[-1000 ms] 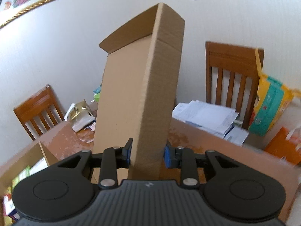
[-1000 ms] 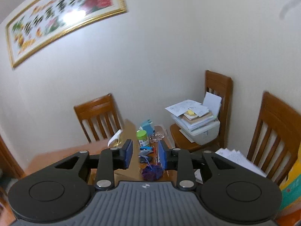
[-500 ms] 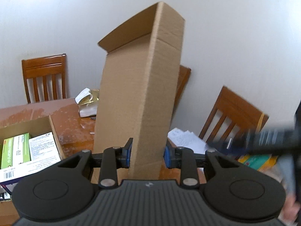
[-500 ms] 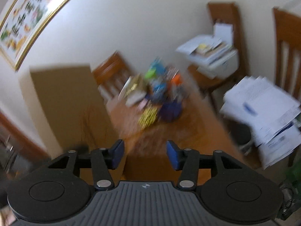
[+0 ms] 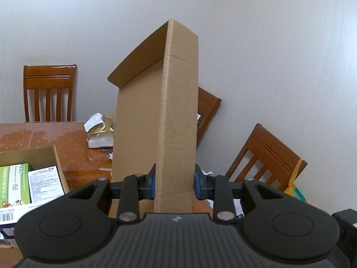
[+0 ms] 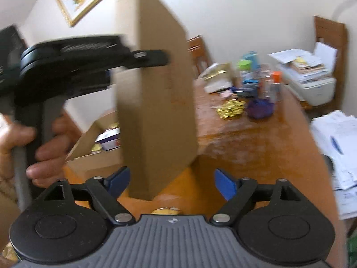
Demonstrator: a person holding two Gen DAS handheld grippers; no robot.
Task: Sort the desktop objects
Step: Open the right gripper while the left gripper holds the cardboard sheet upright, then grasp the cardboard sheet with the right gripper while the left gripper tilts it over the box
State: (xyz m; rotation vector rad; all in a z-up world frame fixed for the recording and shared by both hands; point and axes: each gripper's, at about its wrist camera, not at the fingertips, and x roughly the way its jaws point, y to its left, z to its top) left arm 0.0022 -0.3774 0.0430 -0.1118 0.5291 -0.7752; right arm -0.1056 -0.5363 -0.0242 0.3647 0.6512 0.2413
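Since a second ago, right gripper point(image 6: 171, 179) dropped toward the desk point(image 6: 256, 143), its fingers just spread wide, nothing gripped. One tall cardboard box point(image 5: 156, 120) stands upright, pinched by my left gripper point(image 5: 174, 184), whose fingers clamp its narrow side; the box's lower corner sits between the right fingers point(image 6: 223, 183), untouched. Three chairs in left view.

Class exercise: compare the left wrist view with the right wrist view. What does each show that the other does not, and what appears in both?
Only the left wrist view shows the open carton's green and white packets close up.

Only the right wrist view shows the printer stacked with papers, the purple pouch, the hand on the left gripper's handle, and the right gripper, whose jaws have just been opening, around the box's lower end without touching.

Both show the tall cardboard box, clamped by the left gripper, and the wooden table.
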